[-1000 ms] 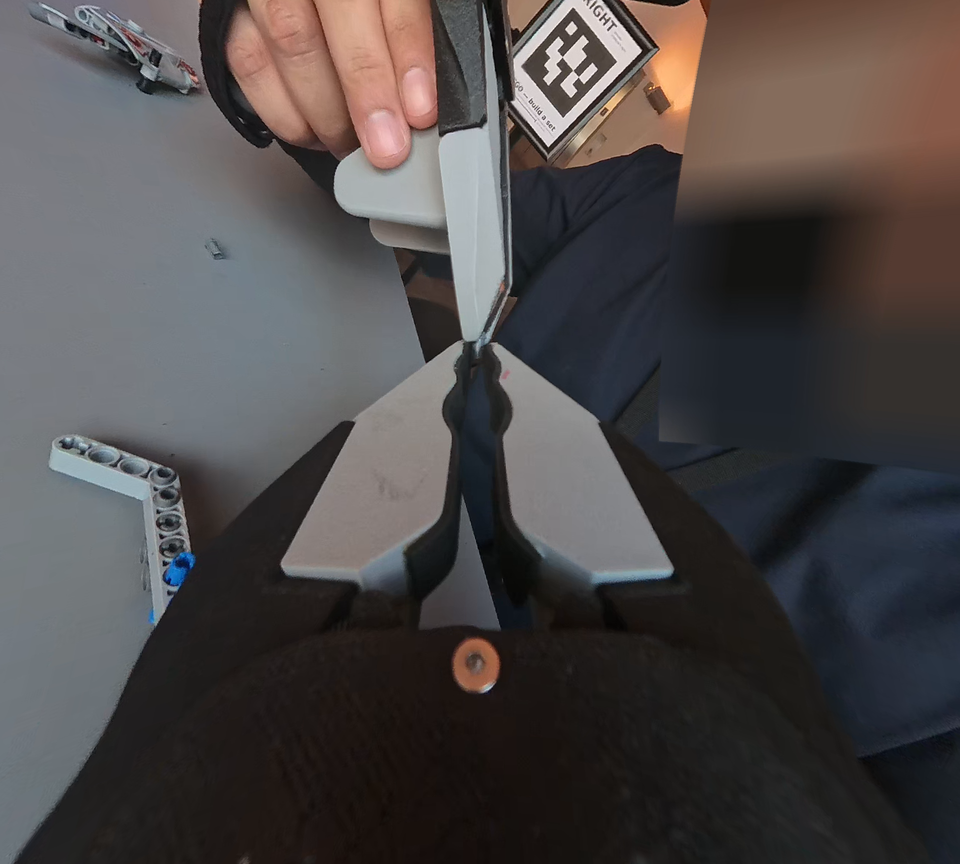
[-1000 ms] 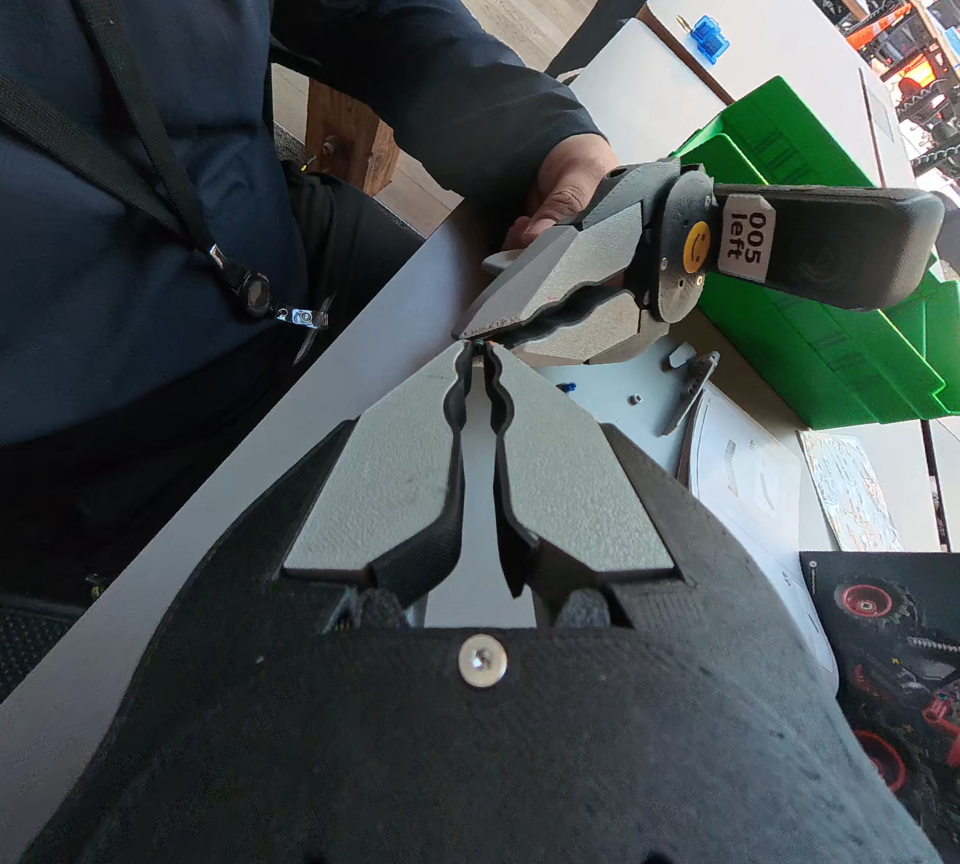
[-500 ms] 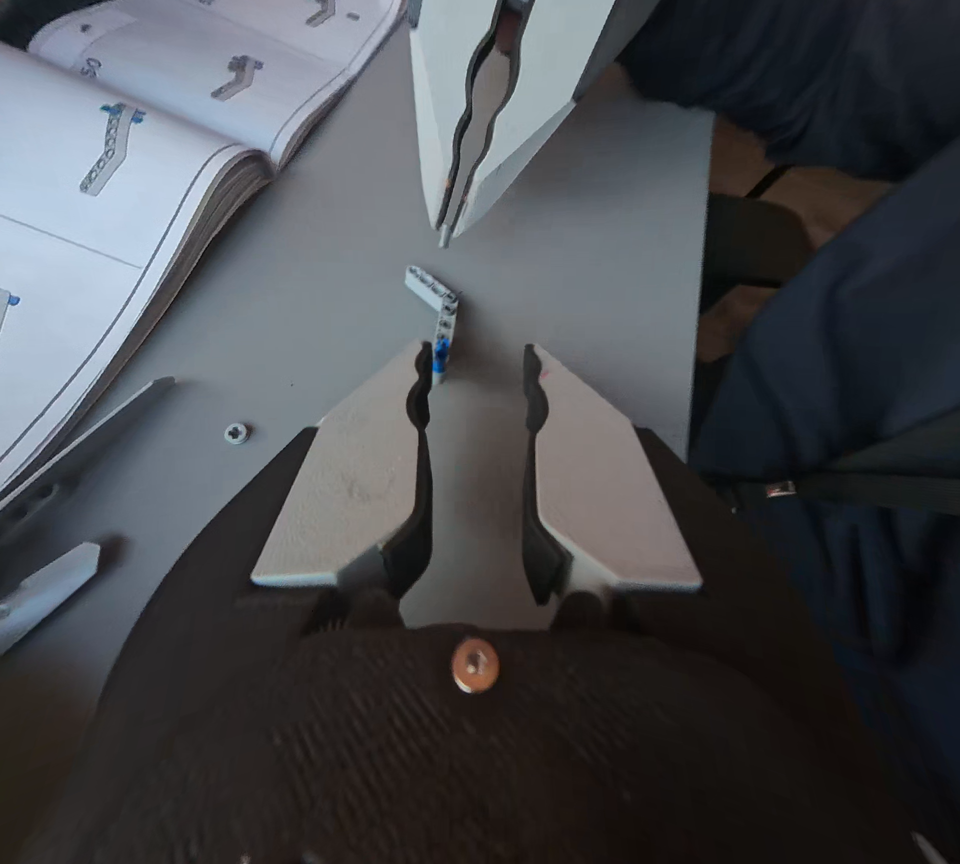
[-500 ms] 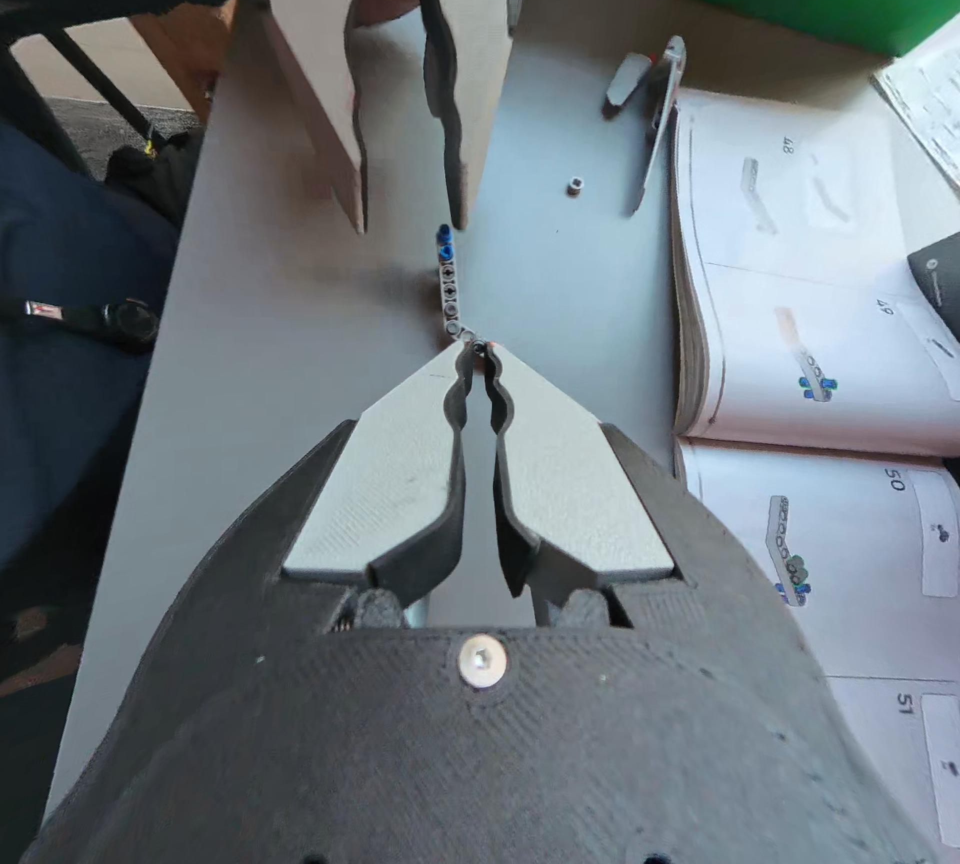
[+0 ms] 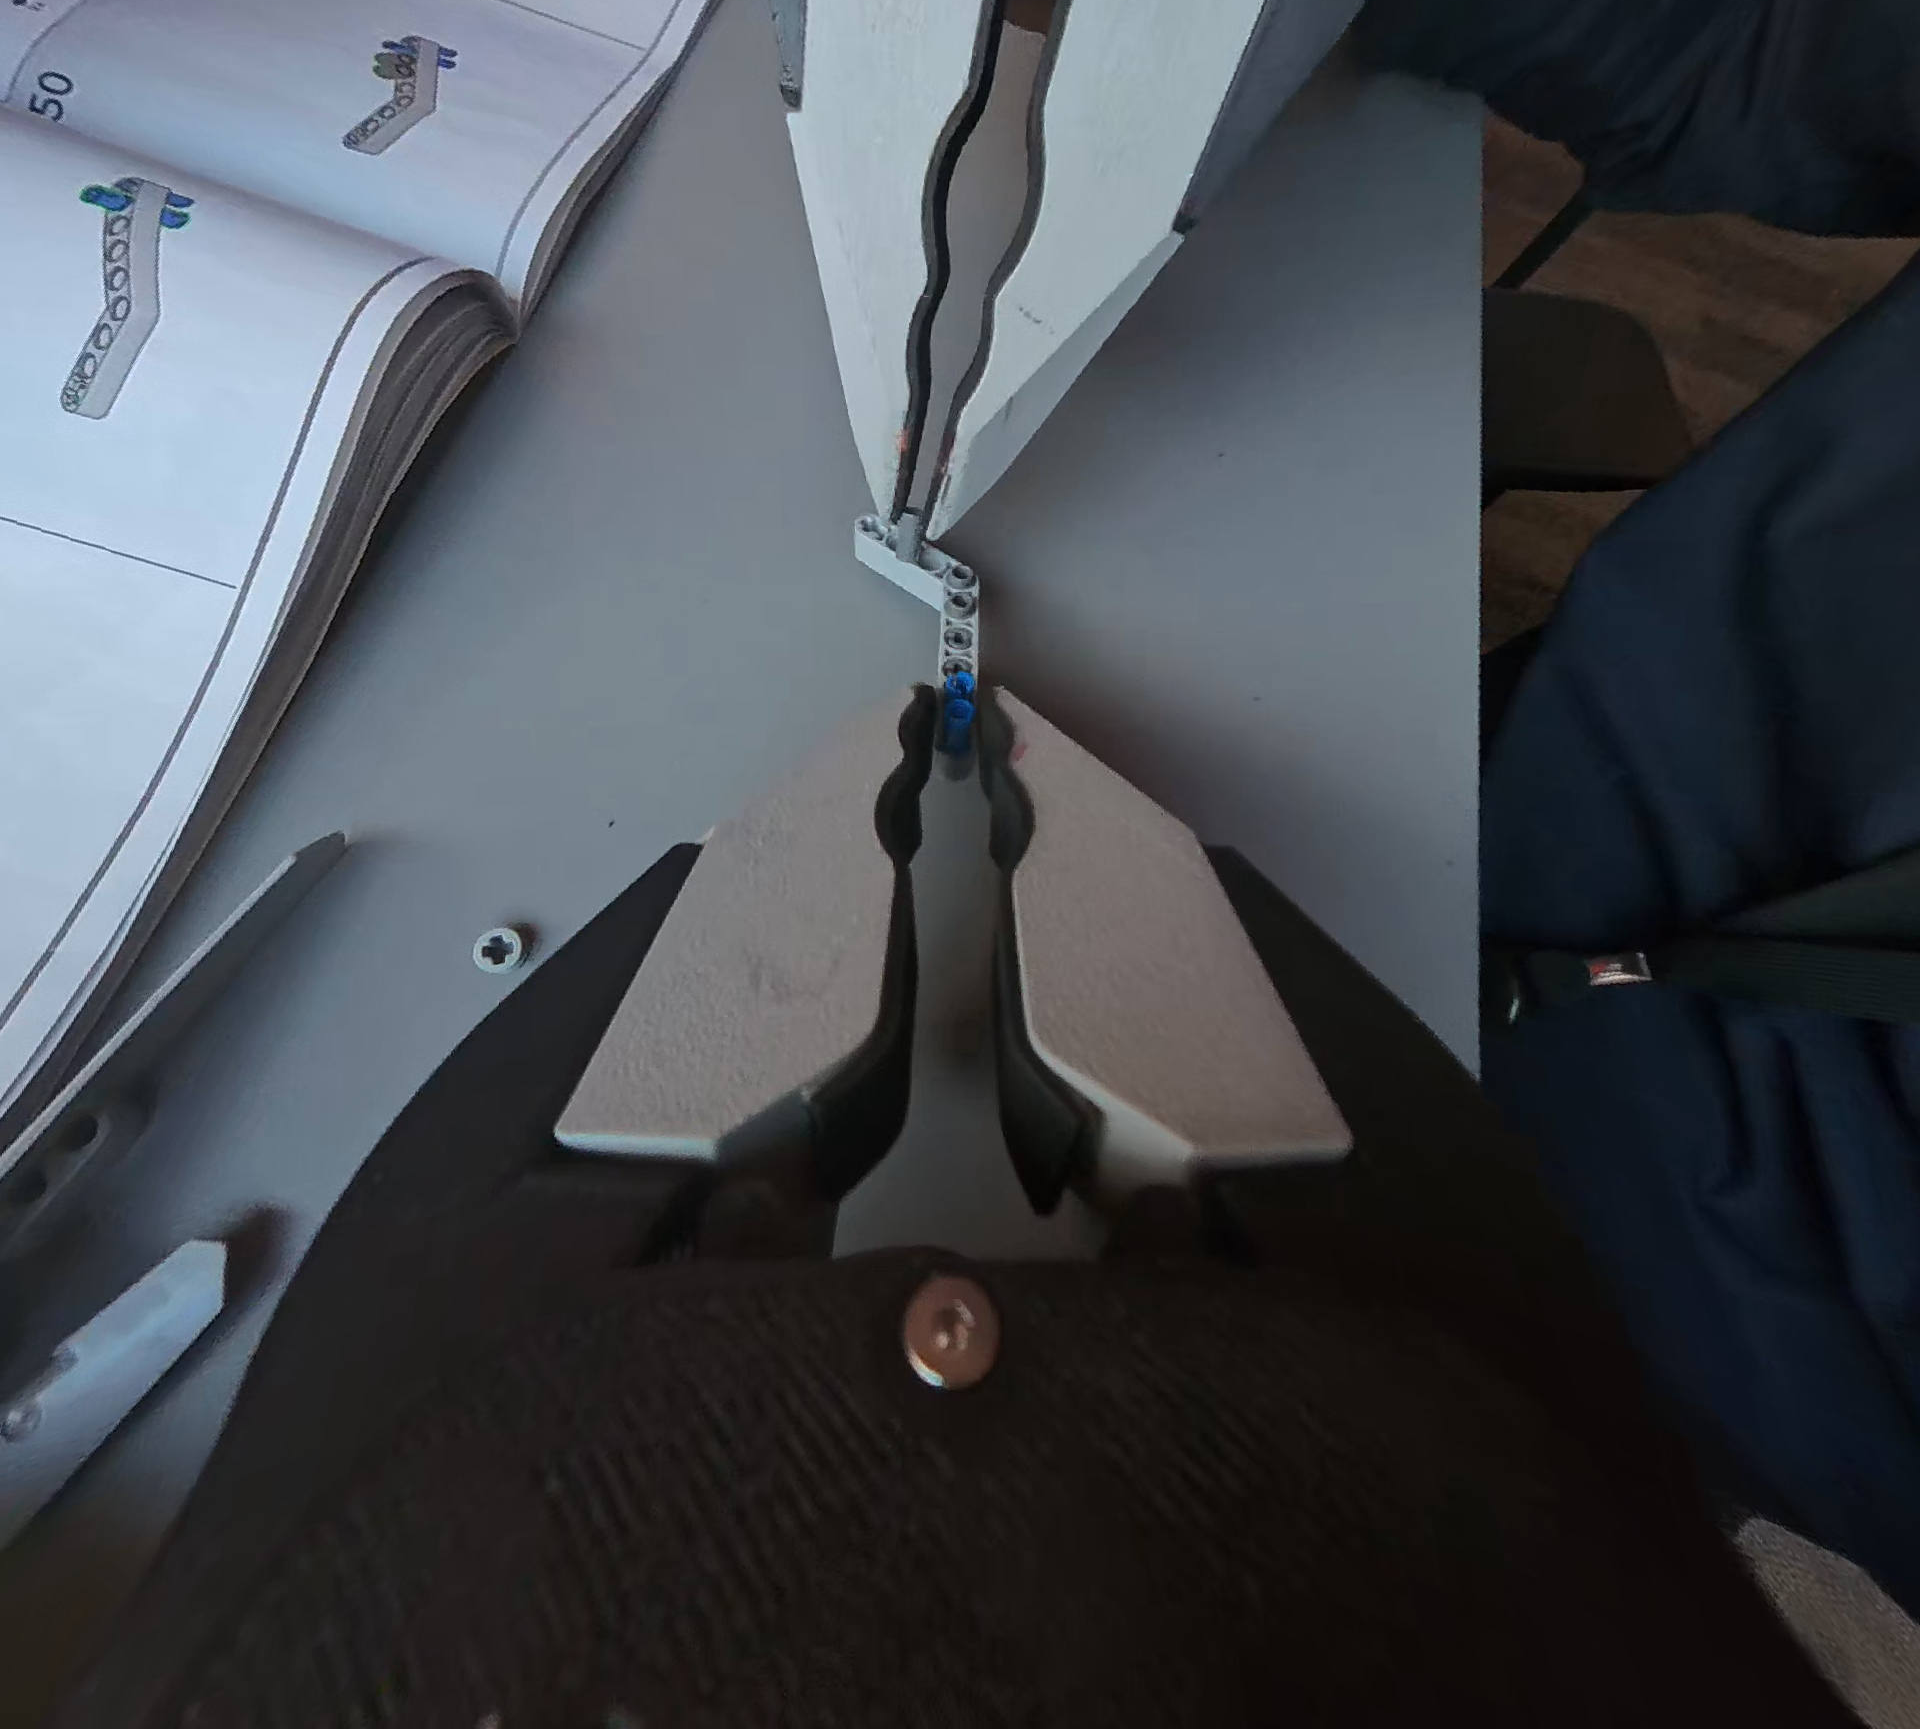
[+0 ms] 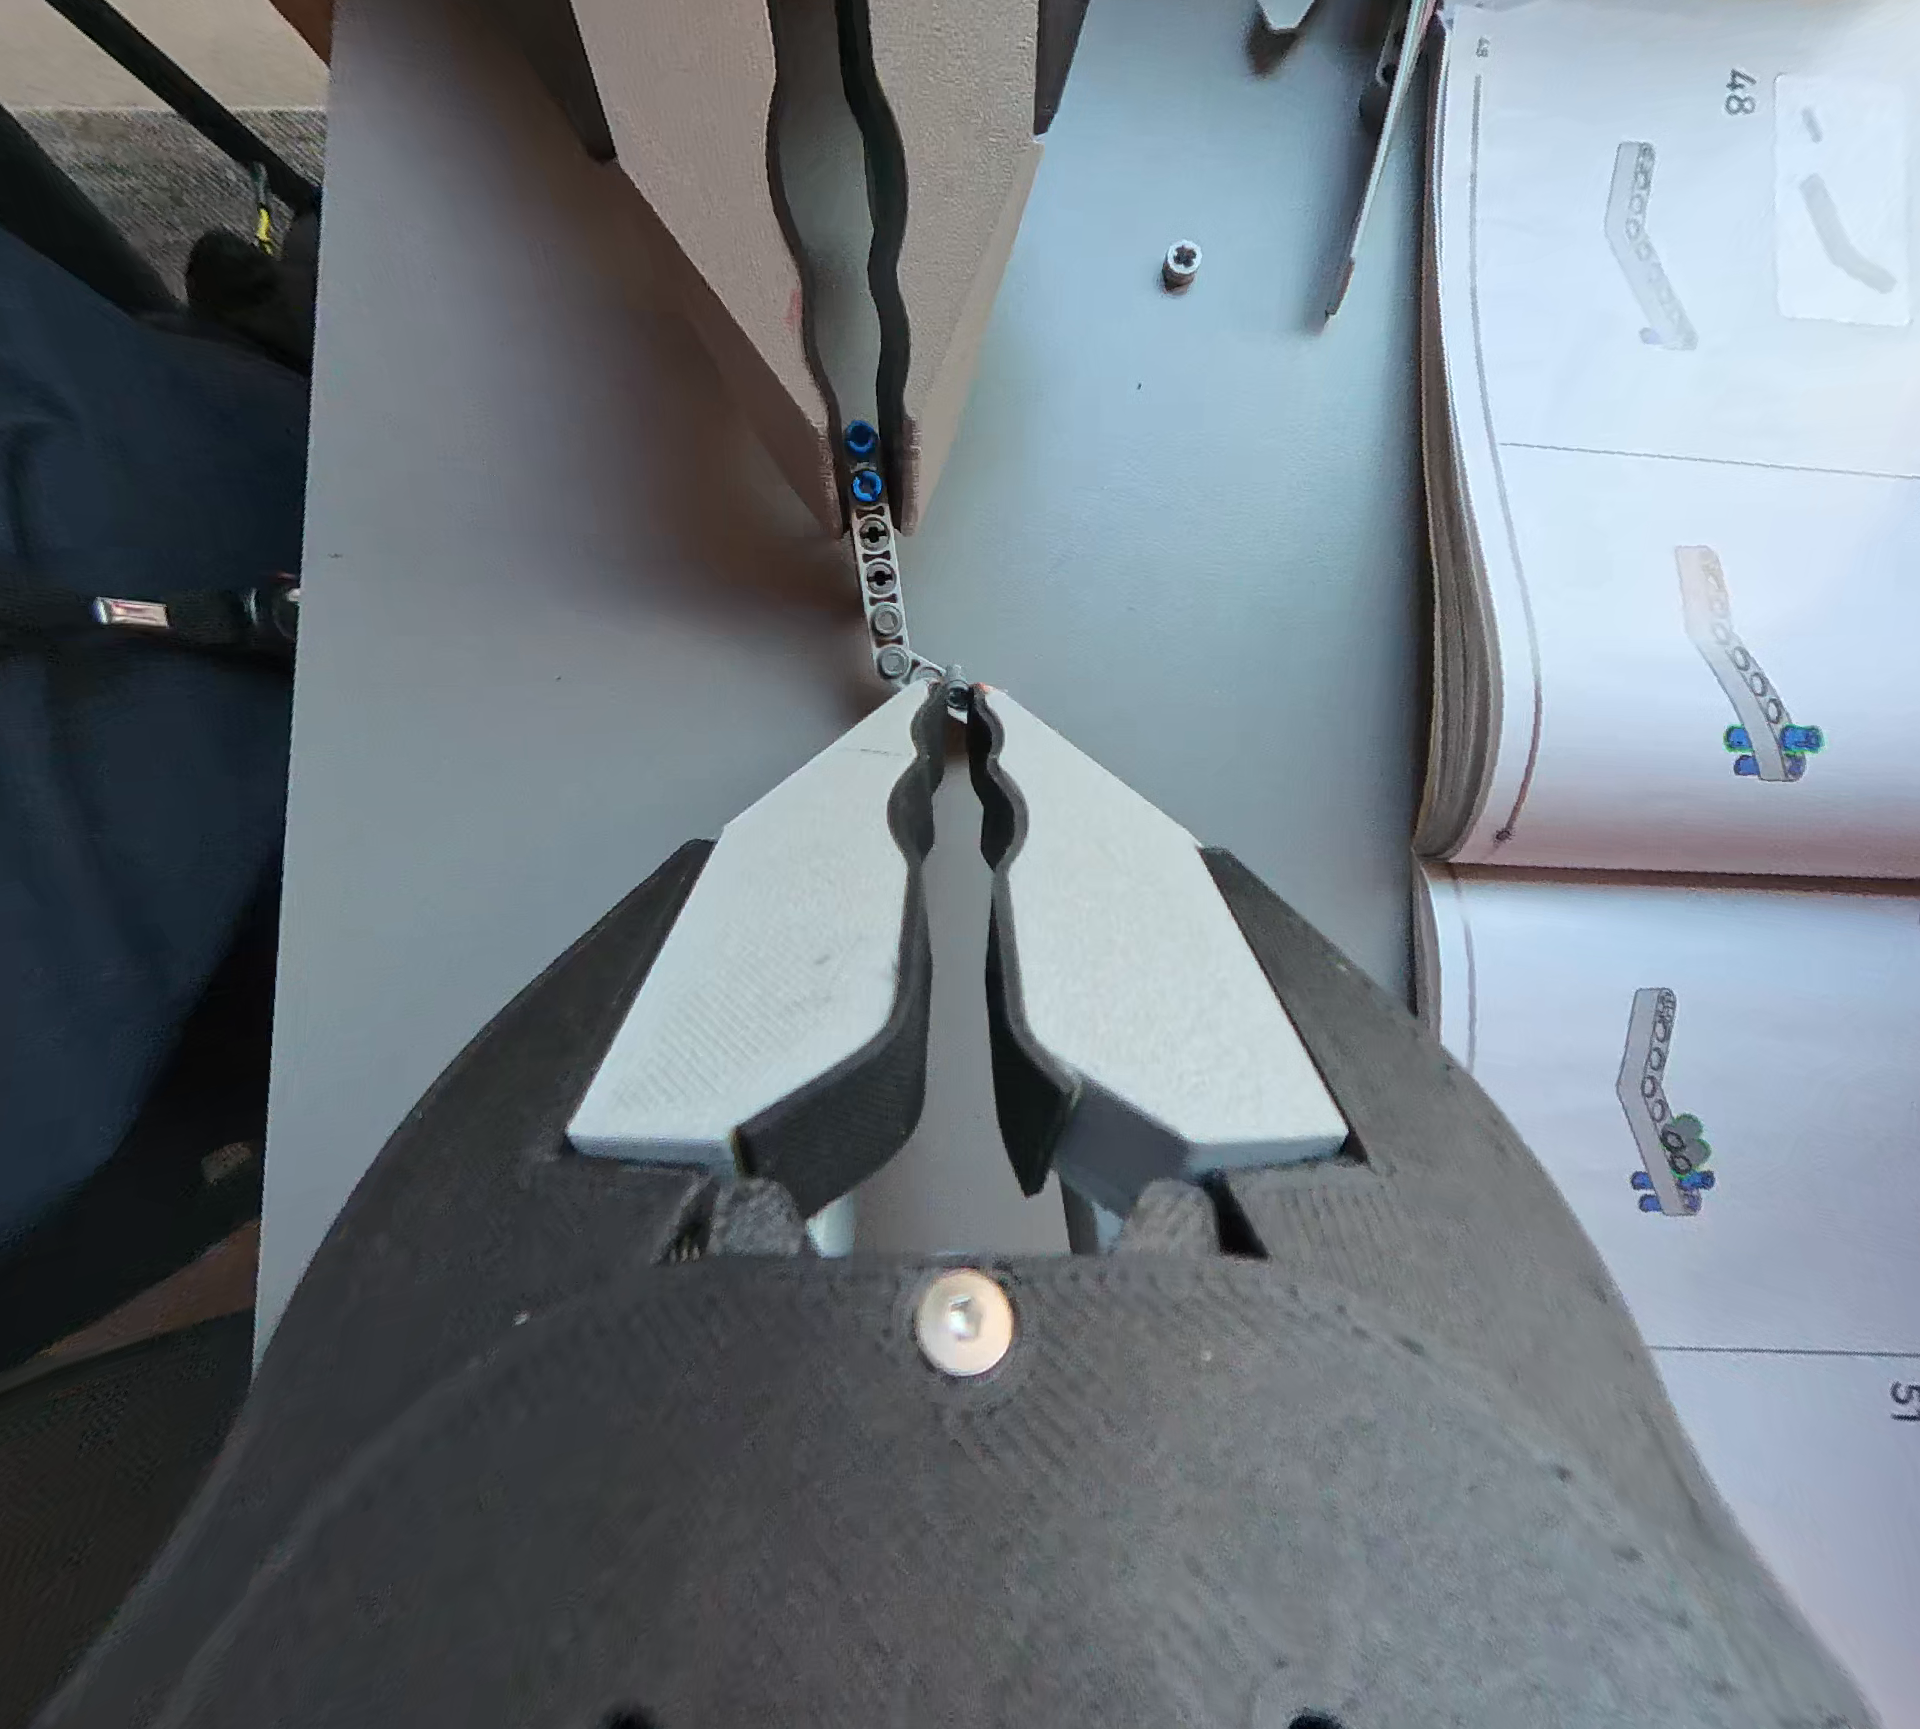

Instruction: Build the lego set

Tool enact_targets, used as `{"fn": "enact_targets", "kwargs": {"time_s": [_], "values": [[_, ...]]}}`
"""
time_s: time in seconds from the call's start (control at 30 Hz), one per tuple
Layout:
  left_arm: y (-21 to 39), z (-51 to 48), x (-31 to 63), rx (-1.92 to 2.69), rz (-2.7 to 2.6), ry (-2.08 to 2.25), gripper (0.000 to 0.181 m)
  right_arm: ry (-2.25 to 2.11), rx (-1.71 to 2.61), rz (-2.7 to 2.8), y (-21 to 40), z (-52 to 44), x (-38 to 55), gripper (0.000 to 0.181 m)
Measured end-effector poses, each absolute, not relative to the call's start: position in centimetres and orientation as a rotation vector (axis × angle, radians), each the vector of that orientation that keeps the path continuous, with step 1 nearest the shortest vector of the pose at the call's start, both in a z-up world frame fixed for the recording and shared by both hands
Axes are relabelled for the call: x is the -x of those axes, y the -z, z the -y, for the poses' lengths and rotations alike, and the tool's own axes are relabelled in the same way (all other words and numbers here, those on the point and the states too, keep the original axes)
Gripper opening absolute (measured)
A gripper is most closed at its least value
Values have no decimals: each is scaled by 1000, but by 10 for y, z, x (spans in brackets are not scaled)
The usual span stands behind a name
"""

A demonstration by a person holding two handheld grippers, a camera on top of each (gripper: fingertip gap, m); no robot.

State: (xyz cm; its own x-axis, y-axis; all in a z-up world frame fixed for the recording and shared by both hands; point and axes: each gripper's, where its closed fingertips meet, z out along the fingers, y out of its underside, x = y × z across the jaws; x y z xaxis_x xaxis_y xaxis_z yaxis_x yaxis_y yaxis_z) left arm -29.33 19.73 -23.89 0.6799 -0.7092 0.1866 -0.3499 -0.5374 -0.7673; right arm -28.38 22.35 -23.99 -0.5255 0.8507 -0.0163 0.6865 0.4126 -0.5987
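A bent light-grey beam (image 5: 958,619) with two blue pins (image 5: 958,713) at one end lies on the grey table (image 5: 1195,536). My left gripper (image 5: 954,703) is shut on the blue-pin end of the beam. In the right wrist view the beam (image 6: 883,578) runs from the left gripper (image 6: 876,516) at the top down to my right gripper (image 6: 956,700). The right gripper is shut on a small dark-grey pin (image 6: 954,692) held against the beam's short arm. It also shows in the left wrist view (image 5: 920,516), coming in from the top.
An open instruction book (image 5: 208,329) lies left of the left gripper and also shows in the right wrist view (image 6: 1662,640). A small grey bush (image 6: 1182,264) and long grey parts (image 6: 1392,69) lie by the book. The table edge (image 5: 1477,640) and a person's dark clothing are close. The tips of both grippers are at nearly the same place. Between my left fingertips and the small grey bush (image 6: 1182,264) there is roughly 8 centimetres. It turns up in the left wrist view (image 5: 503,936) as well.
Both grippers swung down from in front of the person to the table. The left gripper opened, then closed on the beam's blue-pin end. The right gripper brought its pin to the beam's short arm.
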Motion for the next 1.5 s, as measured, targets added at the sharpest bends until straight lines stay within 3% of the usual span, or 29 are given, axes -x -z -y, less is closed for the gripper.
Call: {"fn": "enact_targets", "kwargs": {"time_s": [1.5], "values": [[242,-200,295,2172,-834,591,4,-210,1126,2767,245,-220,282,1]]}}
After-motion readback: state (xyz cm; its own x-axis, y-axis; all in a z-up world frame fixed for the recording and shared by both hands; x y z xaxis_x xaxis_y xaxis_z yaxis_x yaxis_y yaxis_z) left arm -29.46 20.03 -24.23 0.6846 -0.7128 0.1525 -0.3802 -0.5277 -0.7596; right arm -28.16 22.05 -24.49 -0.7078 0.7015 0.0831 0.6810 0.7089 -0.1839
